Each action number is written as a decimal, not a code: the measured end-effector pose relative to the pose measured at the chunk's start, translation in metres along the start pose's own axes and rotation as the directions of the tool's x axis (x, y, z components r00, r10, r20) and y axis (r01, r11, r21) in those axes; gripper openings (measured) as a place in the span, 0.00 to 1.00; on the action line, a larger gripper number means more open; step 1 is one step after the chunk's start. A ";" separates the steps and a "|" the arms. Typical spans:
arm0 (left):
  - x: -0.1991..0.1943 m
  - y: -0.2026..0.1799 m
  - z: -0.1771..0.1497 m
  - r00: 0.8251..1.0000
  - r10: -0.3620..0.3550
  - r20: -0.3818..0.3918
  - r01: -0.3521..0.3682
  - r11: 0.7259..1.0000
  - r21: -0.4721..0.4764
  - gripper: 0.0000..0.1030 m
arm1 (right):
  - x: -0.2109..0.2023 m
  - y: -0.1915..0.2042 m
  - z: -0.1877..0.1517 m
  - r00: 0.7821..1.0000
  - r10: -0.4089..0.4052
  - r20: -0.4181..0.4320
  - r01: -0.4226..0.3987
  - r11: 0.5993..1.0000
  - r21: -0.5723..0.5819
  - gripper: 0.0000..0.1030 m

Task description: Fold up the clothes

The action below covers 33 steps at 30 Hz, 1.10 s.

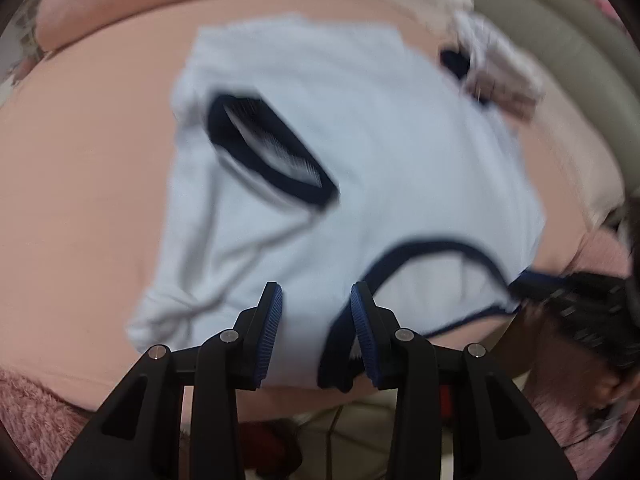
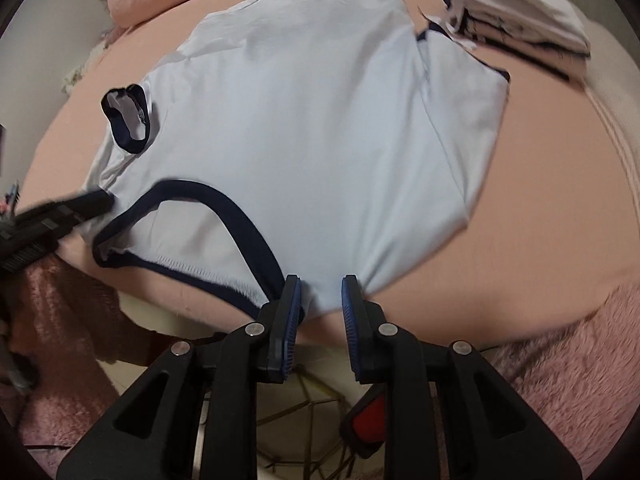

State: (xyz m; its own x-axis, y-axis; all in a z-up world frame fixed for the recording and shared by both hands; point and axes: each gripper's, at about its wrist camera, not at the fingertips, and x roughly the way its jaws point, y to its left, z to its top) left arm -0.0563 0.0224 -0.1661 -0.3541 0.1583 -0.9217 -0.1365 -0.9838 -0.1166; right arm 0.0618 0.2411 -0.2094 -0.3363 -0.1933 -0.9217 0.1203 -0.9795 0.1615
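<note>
A pale blue T-shirt (image 1: pixel 360 128) with navy trim lies spread on a pink bed sheet (image 1: pixel 80 160); it also shows in the right wrist view (image 2: pixel 300 120). Its navy collar (image 2: pixel 224 208) faces the near edge, and a navy-cuffed sleeve (image 2: pixel 128 120) lies at the left. My left gripper (image 1: pixel 316 300) is open over the shirt's near shoulder, left of the collar (image 1: pixel 440 248). My right gripper (image 2: pixel 320 292) is open with shirt fabric between its fingers, right of the collar. The left gripper also shows in the right wrist view (image 2: pixel 72 208) at the shirt's left shoulder.
A stack of folded clothes (image 2: pixel 520 12) sits at the far right of the bed, also seen in the left wrist view (image 1: pixel 496 68). A pink pillow (image 1: pixel 120 4) lies at the far left. A fuzzy pink blanket (image 2: pixel 580 360) hangs along the near edge.
</note>
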 end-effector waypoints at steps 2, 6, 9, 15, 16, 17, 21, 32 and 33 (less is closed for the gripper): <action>0.002 -0.004 -0.005 1.000 0.022 -0.022 -0.022 1.000 0.009 0.38 | -0.005 -0.015 0.008 1.000 0.002 0.018 -0.003 0.999 0.049 0.20; -0.009 -0.005 -0.002 0.997 -0.074 -0.008 0.074 0.997 -0.007 0.39 | -0.015 -0.044 0.025 0.999 0.003 0.054 -0.011 0.989 0.147 0.20; -0.016 -0.013 0.011 0.989 -0.145 0.040 0.145 0.989 0.008 0.39 | -0.022 -0.066 0.038 0.997 0.002 0.081 -0.020 0.975 0.219 0.21; -0.012 -0.062 0.062 0.976 -0.209 0.059 0.200 0.971 0.129 0.39 | -0.024 -0.109 0.066 0.993 0.005 0.120 -0.046 0.938 0.343 0.43; -0.010 -0.071 0.073 0.974 -0.216 0.062 0.206 0.969 0.139 0.39 | -0.018 -0.114 0.072 0.993 0.012 0.119 -0.053 0.933 0.355 0.43; -0.006 -0.076 0.080 0.972 -0.228 0.056 0.219 0.967 0.133 0.39 | -0.011 -0.120 0.078 0.993 0.018 0.118 -0.060 0.929 0.366 0.43; 0.020 -0.094 0.101 0.962 -0.273 0.024 0.269 0.958 0.094 0.39 | 0.015 -0.144 0.103 0.992 0.045 0.114 -0.088 0.907 0.412 0.47; 0.032 -0.097 0.100 0.941 -0.337 0.038 0.336 0.942 0.023 0.39 | -0.001 -0.145 0.081 0.982 0.072 0.175 -0.131 0.926 0.354 0.01; 0.033 -0.096 0.098 0.940 -0.340 0.035 0.339 0.940 0.027 0.39 | -0.007 -0.150 0.076 0.979 0.070 0.189 -0.138 0.918 0.372 0.01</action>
State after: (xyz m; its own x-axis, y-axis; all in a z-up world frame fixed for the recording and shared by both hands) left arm -0.1459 0.1308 -0.1486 -0.3191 0.4862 -0.8135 -0.2735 -0.8691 -0.4122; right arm -0.0251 0.3847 -0.2001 -0.4973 -0.2691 -0.8248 -0.1905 -0.8936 0.4064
